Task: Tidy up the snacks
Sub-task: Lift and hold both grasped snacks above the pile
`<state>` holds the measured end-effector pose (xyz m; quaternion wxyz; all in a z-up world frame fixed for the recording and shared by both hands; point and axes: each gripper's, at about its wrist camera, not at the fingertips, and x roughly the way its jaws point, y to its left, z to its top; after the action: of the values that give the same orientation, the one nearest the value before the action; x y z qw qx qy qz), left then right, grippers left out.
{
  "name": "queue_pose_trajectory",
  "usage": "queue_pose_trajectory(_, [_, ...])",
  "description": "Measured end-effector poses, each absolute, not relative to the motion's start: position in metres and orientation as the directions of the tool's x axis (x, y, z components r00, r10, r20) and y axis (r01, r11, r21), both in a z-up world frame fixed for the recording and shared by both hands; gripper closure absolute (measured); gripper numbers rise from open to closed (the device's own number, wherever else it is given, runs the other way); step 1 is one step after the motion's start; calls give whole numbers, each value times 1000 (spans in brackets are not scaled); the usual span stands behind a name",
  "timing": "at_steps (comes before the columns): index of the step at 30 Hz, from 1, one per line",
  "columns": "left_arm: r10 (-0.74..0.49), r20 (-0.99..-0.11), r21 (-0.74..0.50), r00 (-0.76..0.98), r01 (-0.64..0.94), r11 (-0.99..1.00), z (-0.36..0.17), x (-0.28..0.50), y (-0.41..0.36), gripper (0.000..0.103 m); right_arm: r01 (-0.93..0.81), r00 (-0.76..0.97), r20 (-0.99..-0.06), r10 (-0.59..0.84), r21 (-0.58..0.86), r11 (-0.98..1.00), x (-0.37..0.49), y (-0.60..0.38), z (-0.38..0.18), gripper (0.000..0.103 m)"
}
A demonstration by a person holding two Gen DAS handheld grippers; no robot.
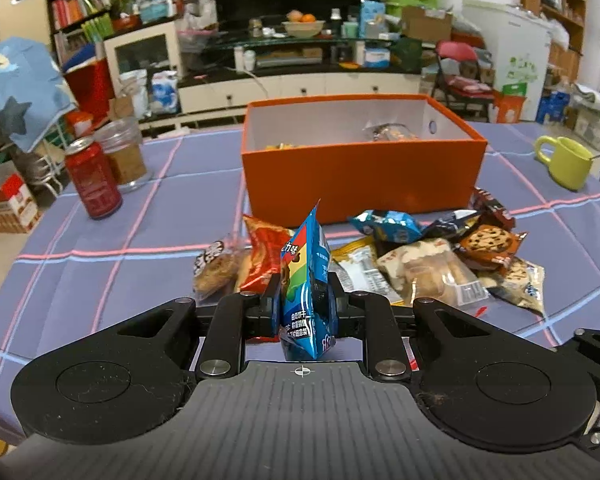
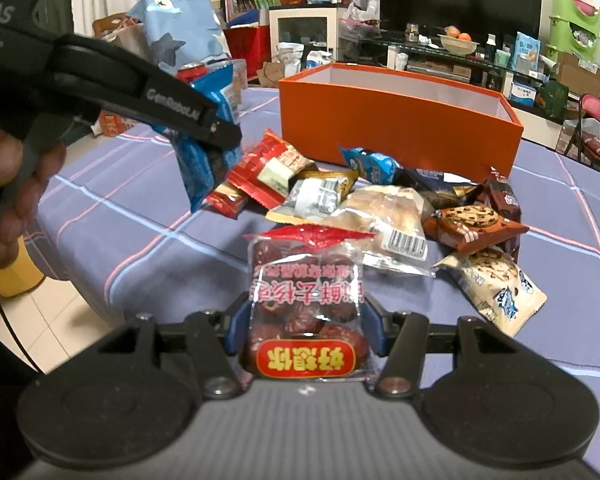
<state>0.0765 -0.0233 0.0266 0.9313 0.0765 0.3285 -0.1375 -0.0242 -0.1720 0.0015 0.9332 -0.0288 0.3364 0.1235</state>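
Soft, even indoor light, faint shadows; fisheye bends the room's edges, corners go dark, and the nearby hand (image 2: 4,184) blurs.

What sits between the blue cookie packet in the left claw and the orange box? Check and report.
Nothing visible blocks it. The left claw is shut on the blue cookie packet, lifted above the snack pile. The orange box stands open-topped just behind the pile, so the packet can pass over the loose snacks and the near wall.
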Motion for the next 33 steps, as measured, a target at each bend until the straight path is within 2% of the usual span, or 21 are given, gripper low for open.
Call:
queue_pose_trajectory(9, [-162,-638,63,753,261,963,25,82,-20,103,-236,753,-629,192,14,972,-23,-172,3,46])
queue_pose_trajectory(33, [-161,-647,73,745,271,960,23,84,-22,103,-236,754,-628,192,14,972,-23,-173,6,46])
